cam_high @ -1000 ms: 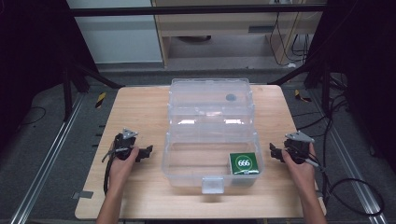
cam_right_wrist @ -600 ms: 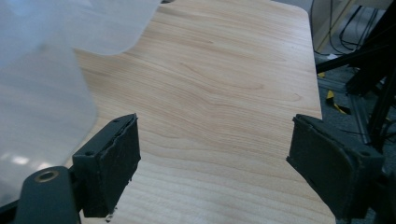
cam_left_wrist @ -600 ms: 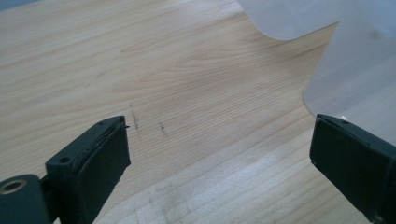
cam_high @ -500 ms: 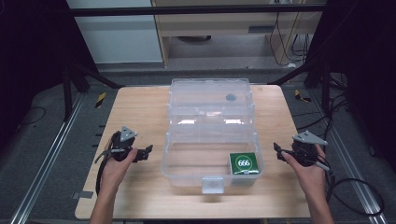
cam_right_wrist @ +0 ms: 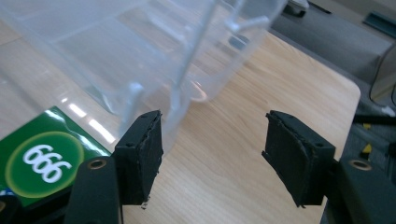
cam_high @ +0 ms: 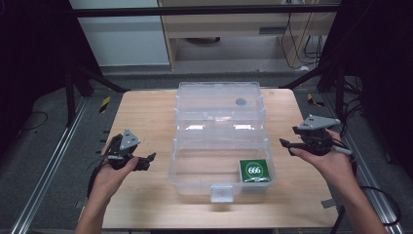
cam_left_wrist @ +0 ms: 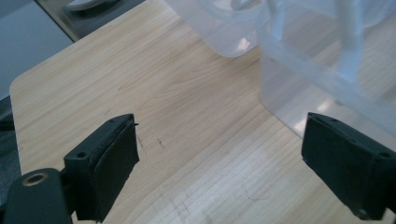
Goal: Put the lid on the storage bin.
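Note:
A clear plastic box (cam_high: 187, 168) stands open in the middle of the wooden table (cam_high: 141, 117), its lid (cam_high: 219, 105) folded back flat behind it. Inside, at the front right corner, lies a green pack marked 666 (cam_high: 253, 170), also seen through the wall as the green pack (cam_right_wrist: 39, 158). My left gripper (cam_high: 148, 160) hovers left of the box, open and empty, jaws pointing at the box wall (cam_left_wrist: 299, 88). My right gripper (cam_high: 286, 144) is lifted right of the box, open and empty, close to the box's corner (cam_right_wrist: 154, 93).
A latch tab (cam_high: 221, 193) sticks out at the box's front. Bare wood lies on both sides of the box. Metal rails (cam_high: 48, 165) run along the table's sides, with cables (cam_high: 375, 190) on the floor at the right.
My right gripper has risen and drawn slightly away from the box to the right. The left gripper has barely shifted. Box and pack are unmoved.

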A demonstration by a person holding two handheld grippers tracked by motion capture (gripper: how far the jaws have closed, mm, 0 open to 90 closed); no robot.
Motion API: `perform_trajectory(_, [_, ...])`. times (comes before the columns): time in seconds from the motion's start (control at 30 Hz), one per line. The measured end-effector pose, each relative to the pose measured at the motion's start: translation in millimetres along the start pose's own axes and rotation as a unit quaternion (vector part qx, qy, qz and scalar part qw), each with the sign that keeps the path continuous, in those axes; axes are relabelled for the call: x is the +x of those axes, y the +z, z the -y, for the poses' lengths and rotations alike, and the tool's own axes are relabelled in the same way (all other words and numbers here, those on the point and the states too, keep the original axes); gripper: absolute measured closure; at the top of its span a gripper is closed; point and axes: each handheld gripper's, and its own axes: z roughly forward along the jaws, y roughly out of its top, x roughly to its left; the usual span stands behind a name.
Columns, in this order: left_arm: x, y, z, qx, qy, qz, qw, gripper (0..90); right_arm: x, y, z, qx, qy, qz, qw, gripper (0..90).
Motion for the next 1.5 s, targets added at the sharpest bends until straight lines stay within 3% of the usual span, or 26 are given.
perform_trajectory(0.23, [2.1, -10.1, -13.3, -0.005, -0.020, 0.033, 0.9992, 10.6, 3.1, 3.3, -41.7, 0.028, -0.064, -0.023, 0.9973, 25.5])
perform_trajectory(0.27, [1.0, -9.1, -16.7, -0.005, -0.014, 0.041, 0.9990, 10.5, 3.5, 6.4, -57.5, 0.035, -0.083, -0.034, 0.9954, 26.0])
perform_trajectory(0.33, [-1.9, -9.2, -22.8, -0.001, 0.002, 0.050, 0.9988, 11.0, 3.6, 7.7, -62.8, 0.040, -0.092, -0.041, 0.9941, 27.4])
perform_trajectory(0.4, [-7.9, -7.9, -34.9, 0.008, 0.025, 0.065, 0.9975, 11.8, 6.4, 13.5, -85.5, 0.051, -0.131, -0.057, 0.9884, 33.1])
perform_trajectory(0.5, [-12.1, -5.7, -41.8, 0.012, 0.034, 0.075, 0.9965, 11.2, 8.8, 17.5, -96.5, 0.052, -0.149, -0.063, 0.9855, 36.4])
perform_trajectory(0.63, [-23.0, -10.7, -55.4, -0.020, 0.041, 0.097, 0.9942, 6.0, 17.0, 27.3, -121.0, 0.059, -0.177, -0.084, 0.9789, 45.0])
perform_trajectory(0.67, [-27.2, -14.2, -61.9, -0.034, 0.047, 0.114, 0.9918, 5.0, 18.8, 29.7, -125.0, 0.063, -0.185, -0.089, 0.9767, 47.3])
perform_trajectory(0.7, [-27.2, -14.2, -61.9, -0.034, 0.047, 0.114, 0.9918, 3.8, 18.8, 29.7, -125.0, 0.063, -0.185, -0.089, 0.9767, 47.3])
perform_trajectory(0.73, [-32.1, -14.0, -67.0, -0.033, 0.065, 0.124, 0.9896, 3.5, 21.9, 36.3, -131.6, 0.077, -0.204, -0.093, 0.9715, 50.0])
perform_trajectory(0.8, [-34.6, -13.3, -68.8, -0.026, 0.077, 0.126, 0.9887, 4.7, 25.0, 44.3, -136.2, 0.088, -0.222, -0.094, 0.9665, 52.8])
perform_trajectory(0.83, [-37.5, -11.7, -70.1, -0.021, 0.086, 0.129, 0.9878, 4.7, 25.0, 44.3, -136.2, 0.088, -0.222, -0.094, 0.9665, 52.8])
perform_trajectory(0.87, [-43.2, -8.9, -72.2, -0.004, 0.105, 0.134, 0.9853, 6.1, 28.2, 53.4, -140.5, 0.100, -0.229, -0.102, 0.9629, 54.5])
perform_trajectory(0.93, [-46.3, -6.7, -73.0, 0.009, 0.112, 0.143, 0.9833, 6.9, 29.4, 56.1, -141.8, 0.104, -0.235, -0.104, 0.9607, 54.9])
perform_trajectory(0.97, [-48.1, -5.5, -73.2, 0.015, 0.113, 0.147, 0.9825, 7.6, 31.5, 60.1, -143.8, 0.112, -0.246, -0.103, 0.9574, 55.9])
perform_trajectory(1.03, [-52.9, -3.6, -74.1, 0.032, 0.126, 0.158, 0.9787, 9.7, 33.6, 65.0, -147.4, 0.125, -0.256, -0.103, 0.9530, 58.4])
perform_trajectory(1.07, [-56.0, -2.7, -75.4, 0.041, 0.136, 0.170, 0.9752, 9.5, 35.2, 67.7, -150.7, 0.135, -0.265, -0.104, 0.9491, 59.0])
perform_trajectory(1.1, [-56.0, -2.7, -75.4, 0.041, 0.136, 0.170, 0.9752, 9.3, 35.2, 67.7, -150.7, 0.135, -0.265, -0.104, 0.9491, 59.0])
perform_trajectory(1.13, [-57.4, -2.6, -76.2, 0.042, 0.138, 0.175, 0.9738, 8.8, 35.6, 70.2, -152.4, 0.140, -0.275, -0.106, 0.9453, 60.5])
perform_trajectory(1.17, [-59.3, -2.2, -77.0, 0.042, 0.139, 0.182, 0.9726, 8.8, 35.6, 70.2, -152.4, 0.140, -0.275, -0.106, 0.9453, 60.5])
perform_trajectory(1.2, [-65.3, -2.7, -80.0, 0.048, 0.153, 0.188, 0.9690, 6.8, 35.0, 73.8, -152.6, 0.147, -0.280, -0.109, 0.9425, 61.6])
perform_trajectory(1.23, [-65.3, -2.7, -80.0, 0.048, 0.153, 0.188, 0.9690, 6.3, 35.0, 73.8, -152.6, 0.147, -0.280, -0.109, 0.9425, 61.6])
perform_trajectory(1.3, [-74.2, -2.4, -82.7, 0.055, 0.173, 0.197, 0.9634, 6.1, 34.9, 77.0, -152.4, 0.152, -0.285, -0.115, 0.9395, 62.8])
perform_trajectory(1.33, [-81.2, -1.8, -83.7, 0.063, 0.187, 0.202, 0.9594, 8.2, 36.2, 78.7, -152.1, 0.156, -0.295, -0.119, 0.9350, 64.1])
perform_trajectory(1.37, [-84.5, -1.1, -83.7, 0.068, 0.194, 0.206, 0.9568, 9.4, 36.8, 79.3, -151.8, 0.160, -0.298, -0.119, 0.9334, 64.4])
perform_trajectory(1.47, [-89.9, 2.3, -83.5, 0.081, 0.199, 0.220, 0.9515, 13.6, 37.5, 81.6, -151.1, 0.177, -0.310, -0.116, 0.9268, 65.6])
perform_trajectory(1.5, [-89.9, 2.3, -83.5, 0.081, 0.199, 0.220, 0.9515, 15.1, 37.5, 81.6, -151.1, 0.177, -0.310, -0.116, 0.9268, 65.6])
